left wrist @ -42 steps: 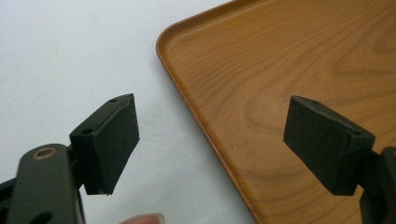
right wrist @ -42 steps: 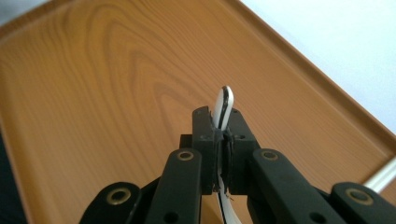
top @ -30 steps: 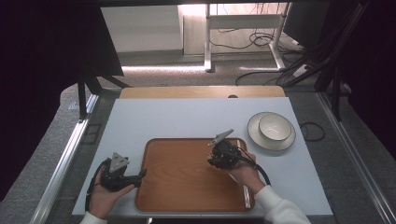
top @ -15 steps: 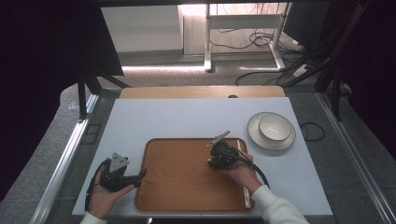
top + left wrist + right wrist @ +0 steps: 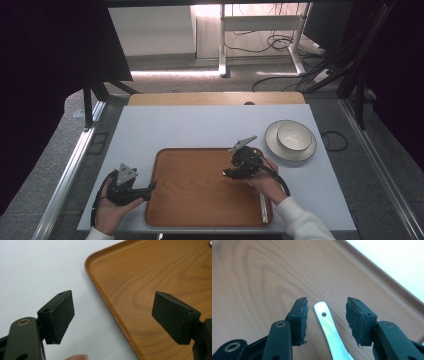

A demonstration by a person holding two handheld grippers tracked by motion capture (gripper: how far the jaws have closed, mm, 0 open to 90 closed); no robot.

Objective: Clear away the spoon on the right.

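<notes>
A wooden tray (image 5: 200, 190) lies on the white table (image 5: 200, 125), and the work centres on a metal utensil (image 5: 329, 332) resting flat on the tray's floor. In the right gripper view its pale handle, with a small hole near the rounded end, runs up between the two black jaws of the right gripper (image 5: 325, 315); those jaws have just been opening and now stand apart, with a gap of bare wood on either side of the handle, so neither pad presses on it. From the high view that gripper (image 5: 236, 172) hangs over the right half of the tray, held by a hand in a white sleeve, and a strip of shiny metal (image 5: 263, 206) shows along the tray's right edge under the forearm (what kind of utensil it is cannot be made out). The left gripper (image 5: 145, 191) rests at the tray's left rim; in its own view (image 5: 112, 315) the jaws are spread wide with nothing between them, one over the table and the other over the tray. A pale bowl (image 5: 291, 137) sits on a plate (image 5: 272, 145) on the table, just beyond the tray's far right corner.
</notes>
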